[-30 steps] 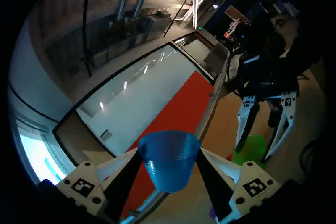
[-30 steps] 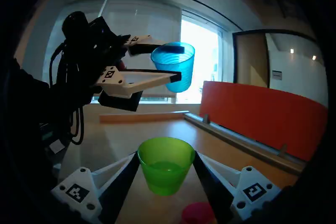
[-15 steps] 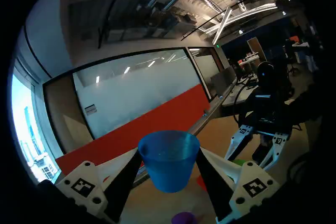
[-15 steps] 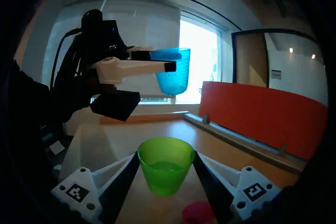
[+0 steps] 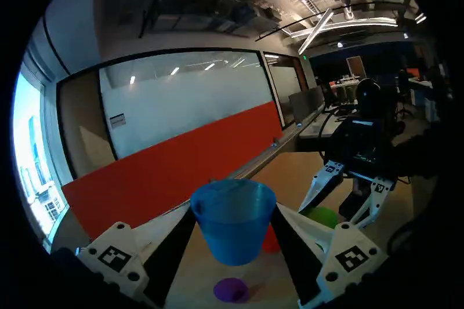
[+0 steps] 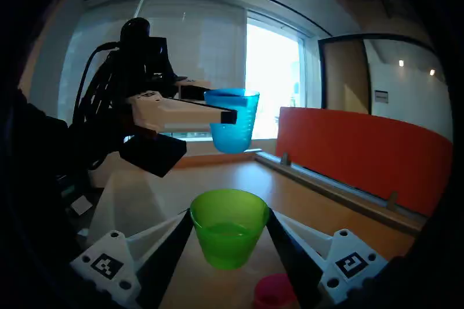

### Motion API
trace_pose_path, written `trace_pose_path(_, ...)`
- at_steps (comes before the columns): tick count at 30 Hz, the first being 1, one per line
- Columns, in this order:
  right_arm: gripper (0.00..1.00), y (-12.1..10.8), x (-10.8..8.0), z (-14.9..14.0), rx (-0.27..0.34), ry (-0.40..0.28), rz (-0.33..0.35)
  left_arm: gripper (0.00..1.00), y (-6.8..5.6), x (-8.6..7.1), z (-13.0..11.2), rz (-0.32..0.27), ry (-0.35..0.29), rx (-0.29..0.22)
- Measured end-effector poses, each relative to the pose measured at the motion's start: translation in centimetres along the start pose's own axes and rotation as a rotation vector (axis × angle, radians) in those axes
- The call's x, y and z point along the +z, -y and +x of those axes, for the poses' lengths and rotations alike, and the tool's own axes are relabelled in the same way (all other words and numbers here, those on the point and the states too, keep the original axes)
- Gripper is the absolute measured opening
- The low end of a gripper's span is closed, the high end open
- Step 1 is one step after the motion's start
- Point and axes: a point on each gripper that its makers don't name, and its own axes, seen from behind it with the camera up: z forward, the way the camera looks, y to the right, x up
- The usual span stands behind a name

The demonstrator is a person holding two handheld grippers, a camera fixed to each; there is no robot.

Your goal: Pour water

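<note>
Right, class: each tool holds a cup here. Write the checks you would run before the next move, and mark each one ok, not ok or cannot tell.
1. Left tool shut on the blue cup: ok, it presses both sides.
2. Right tool shut on the green cup: ok.
3. Blue cup upright: ok, its rim looks level in the right gripper view.
4. Water in the green cup: ok, some shows low down.
5. Water left in the blue cup: cannot tell.
6. Table free under the blue cup: probably not ok, a small purple cup seems to sit about below it.
</note>
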Motion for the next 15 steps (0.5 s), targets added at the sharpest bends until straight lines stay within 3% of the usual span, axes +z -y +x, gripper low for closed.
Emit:
trace_pose_path(6, 0.92, 0.0, -0.5, -1.1, 0.006, 0.047, 0.008, 0.86, -0.3, 0.1, -2.4, -0.021, 0.052, -0.045)
trace_pose_path(15, 0.92, 0.0, -1.0, -3.1, 0.010, 0.117, 0.019, 0.86, -1.8, 0.3, -6.3, -0.068, 0.137, -0.095)
